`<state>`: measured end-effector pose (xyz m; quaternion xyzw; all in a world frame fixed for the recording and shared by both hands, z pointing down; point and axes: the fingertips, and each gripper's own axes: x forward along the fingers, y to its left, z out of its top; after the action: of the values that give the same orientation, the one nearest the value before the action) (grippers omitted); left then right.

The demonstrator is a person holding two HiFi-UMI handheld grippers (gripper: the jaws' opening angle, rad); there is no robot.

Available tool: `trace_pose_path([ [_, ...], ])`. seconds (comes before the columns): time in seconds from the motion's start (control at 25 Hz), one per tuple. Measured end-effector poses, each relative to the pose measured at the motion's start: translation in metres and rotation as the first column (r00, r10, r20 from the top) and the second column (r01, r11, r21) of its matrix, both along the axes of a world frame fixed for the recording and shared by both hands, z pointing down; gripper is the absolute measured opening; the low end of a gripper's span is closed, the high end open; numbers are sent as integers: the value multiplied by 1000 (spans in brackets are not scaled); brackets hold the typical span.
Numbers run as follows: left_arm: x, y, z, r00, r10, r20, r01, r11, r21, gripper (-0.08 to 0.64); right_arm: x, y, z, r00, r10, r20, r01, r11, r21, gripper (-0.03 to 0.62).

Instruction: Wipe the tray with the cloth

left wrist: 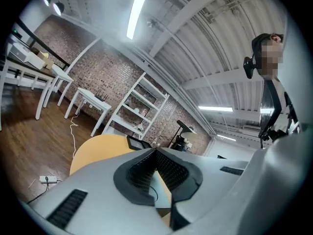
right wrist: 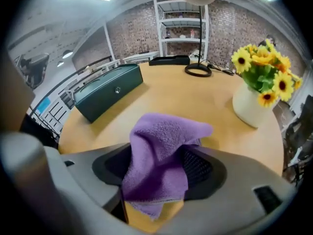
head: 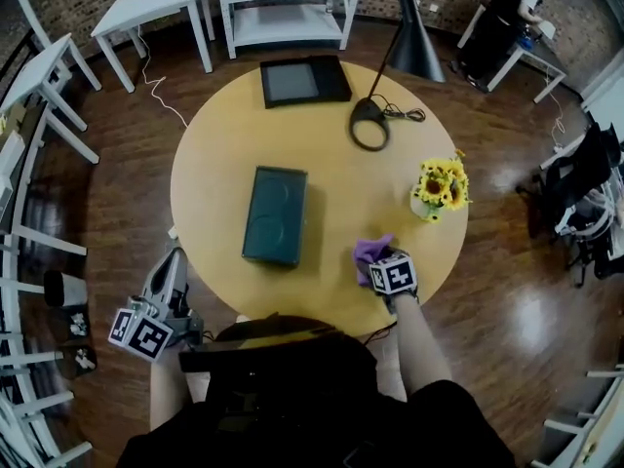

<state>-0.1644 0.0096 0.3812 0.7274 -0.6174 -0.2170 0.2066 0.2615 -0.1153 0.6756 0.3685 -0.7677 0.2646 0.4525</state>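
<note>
A dark green tray (head: 275,214) lies in the middle of the round wooden table (head: 214,174); in the right gripper view the tray (right wrist: 107,89) shows at the far left. A crumpled purple cloth (head: 370,251) sits on the table near its front right edge. My right gripper (head: 378,261) stands open around the cloth (right wrist: 161,146), with the jaws wide on either side of it and the cloth bunched up between them. My left gripper (head: 174,258) is shut and empty, held off the table at the lower left. In the left gripper view its jaws meet and point upward.
A black tray (head: 302,80) with a grey inside lies at the table's far edge. A black lamp (head: 414,42) stands with its ring base (head: 370,125) at the back right. A white vase of sunflowers (head: 441,191) stands just beyond the cloth. White desks and shelves ring the room.
</note>
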Motion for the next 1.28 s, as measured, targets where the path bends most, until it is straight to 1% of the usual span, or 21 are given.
trace_pose_path([
  [0.12,9,2,-1,1000,-26,9,27,1000,-17,5,-7,-1,3,1000,-27,-7,27,999,-35,317],
  [0.16,13,3,1,999,-34,10,34,999,-25,5,-11,1,2,999,-51,-7,51,998,-37,295],
  [0.24,21,6,12,999,-38,-5,38,998,-45,5,-21,6,-1,995,-96,5,96,995,-29,222],
  [0.28,26,6,17,999,-40,-11,39,998,-54,5,-26,8,-3,994,-110,17,110,994,-19,197],
  [0.36,35,6,24,999,-48,-18,47,997,-69,5,-28,8,-3,992,-114,50,115,993,-19,178],
  [0.48,45,5,34,998,-53,-26,51,995,-90,5,-25,8,-3,989,-86,121,96,992,-78,159],
  [0.56,48,-1,47,1000,-19,-13,18,994,-112,5,-30,4,-13,981,-55,185,74,992,-99,139],
  [0.64,49,-16,65,999,52,-4,-51,988,-147,5,-46,-5,-31,968,-34,248,54,996,-77,133],
  [0.72,52,-37,85,991,137,4,-134,971,-197,6,-72,-19,-54,953,-38,299,48,999,-24,129],
  [0.76,55,-49,94,983,182,22,-172,959,-224,6,-87,-26,-67,945,-49,322,50,999,5,127],
  [0.8,61,-59,102,972,226,58,-205,947,-248,6,-102,-33,-79,938,-67,340,58,998,36,126],
  [0.88,72,-78,115,940,310,144,-259,920,-293,6,-135,-46,-102,930,-129,344,96,989,110,126],
  [0.92,77,-86,122,921,351,169,-287,904,-317,6,-152,-53,-113,928,-165,334,122,982,146,126],
  [0.96,82,-92,131,904,390,175,-316,885,-341,7,-169,-59,-123,925,-199,323,149,974,173,126],
  [1.0,86,-96,139,891,421,170,-341,867,-362,31,-187,-64,-132,921,-229,314,175,966,191,126],
  [1.04,88,-98,145,882,440,166,-356,855,-377,58,-203,-69,-140,916,-256,307,200,958,204,127],
  [1.08,89,-100,149,880,446,166,-360,852,-381,61,-219,-72,-146,911,-281,302,223,951,213,126],
  [1.16,90,-103,151,881,442,169,-358,856,-373,61,-250,-79,-154,900,-321,294,261,939,226,126],
  [1.2,91,-103,154,878,448,166,-365,853,-373,61,-265,-83,-155,896,-336,292,275,934,229,126],
  [1.28,97,-103,161,859,487,161,-397,830,-391,61,-294,-89,-149,892,-352,284,296,929,222,127],
])
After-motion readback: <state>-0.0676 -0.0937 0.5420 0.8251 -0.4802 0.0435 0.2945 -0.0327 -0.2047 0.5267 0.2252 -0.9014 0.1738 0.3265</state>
